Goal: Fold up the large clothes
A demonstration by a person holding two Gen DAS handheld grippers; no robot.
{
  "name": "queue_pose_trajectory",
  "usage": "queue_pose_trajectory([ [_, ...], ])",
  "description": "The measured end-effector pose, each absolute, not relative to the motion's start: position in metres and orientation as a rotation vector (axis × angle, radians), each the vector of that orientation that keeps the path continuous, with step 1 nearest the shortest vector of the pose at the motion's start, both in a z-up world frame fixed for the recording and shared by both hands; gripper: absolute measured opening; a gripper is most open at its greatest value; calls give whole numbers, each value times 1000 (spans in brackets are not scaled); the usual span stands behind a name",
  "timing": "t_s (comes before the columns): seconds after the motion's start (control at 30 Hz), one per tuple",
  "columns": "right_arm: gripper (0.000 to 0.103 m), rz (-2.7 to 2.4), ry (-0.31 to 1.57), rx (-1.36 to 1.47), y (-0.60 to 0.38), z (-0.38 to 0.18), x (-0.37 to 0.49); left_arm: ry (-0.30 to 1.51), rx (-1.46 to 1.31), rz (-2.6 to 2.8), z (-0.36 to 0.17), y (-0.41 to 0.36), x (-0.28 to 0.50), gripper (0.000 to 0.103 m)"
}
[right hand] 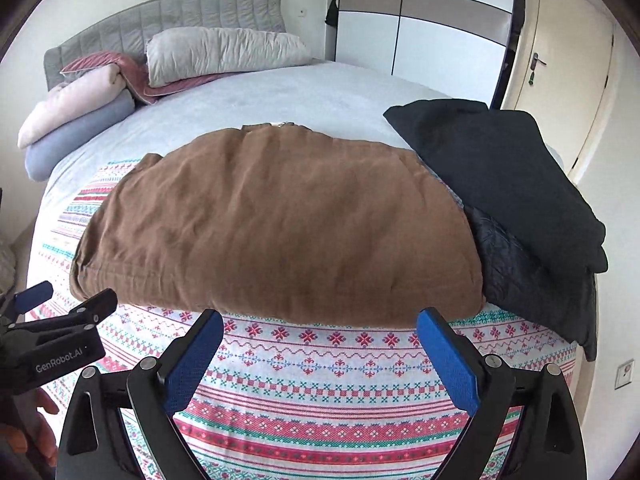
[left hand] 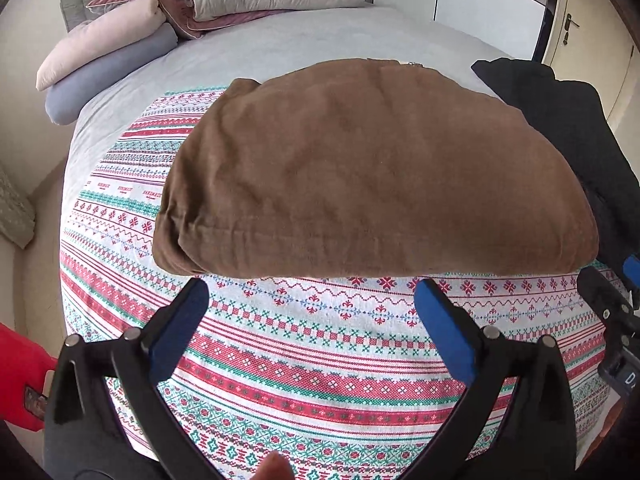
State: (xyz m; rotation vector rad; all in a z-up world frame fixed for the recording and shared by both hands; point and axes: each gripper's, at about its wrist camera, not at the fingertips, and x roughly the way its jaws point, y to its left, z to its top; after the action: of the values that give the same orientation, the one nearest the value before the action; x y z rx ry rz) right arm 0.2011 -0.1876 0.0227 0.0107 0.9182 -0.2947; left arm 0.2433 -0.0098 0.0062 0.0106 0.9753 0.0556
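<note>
- Folded brown garment [left hand: 372,168] lies mid-frame in both views, on the patterned blanket [left hand: 304,360] spread over the bed [left hand: 304,36]; near hem just above the fingertips, not touching them.
- Left gripper [left hand: 312,300]: jaws spread wide, blue pads [left hand: 444,328] well apart, nothing between them but blanket. Angled down at the bed.
- Right gripper [right hand: 320,332]: jaws wide too, pads [right hand: 448,360] clear of the brown hem, holding nothing. Same downward tilt.
- Only the right wrist view shows the whole black pile [right hand: 512,192] at frame right: a dark folded piece on top of a quilted black jacket [right hand: 516,276], touching the brown garment's right edge. The left view cuts it off at the upper right.
- Right view also catches the left gripper at lower left, with a hand [right hand: 36,432] below it.
- Left view alone shows a red sleeve [left hand: 20,376] at lower left, a fingertip [left hand: 274,468] at the bottom edge, and the right gripper at the right edge.
- Pillows [right hand: 224,52] and headboard [right hand: 168,12] upper left in both; wardrobe [right hand: 420,20] and door [right hand: 568,60] upper right, clearer from the right.
</note>
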Motion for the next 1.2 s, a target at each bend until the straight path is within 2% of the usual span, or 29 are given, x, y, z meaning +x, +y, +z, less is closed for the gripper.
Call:
queue_pose_trajectory([
  [0.37,98,-314,1044,-7,-194,-35,228,1032,74,91,-28,-17,265,102],
  [1.2,98,-309,976,-1,-179,-12,221,996,-11,43,-17,-9,262,102],
])
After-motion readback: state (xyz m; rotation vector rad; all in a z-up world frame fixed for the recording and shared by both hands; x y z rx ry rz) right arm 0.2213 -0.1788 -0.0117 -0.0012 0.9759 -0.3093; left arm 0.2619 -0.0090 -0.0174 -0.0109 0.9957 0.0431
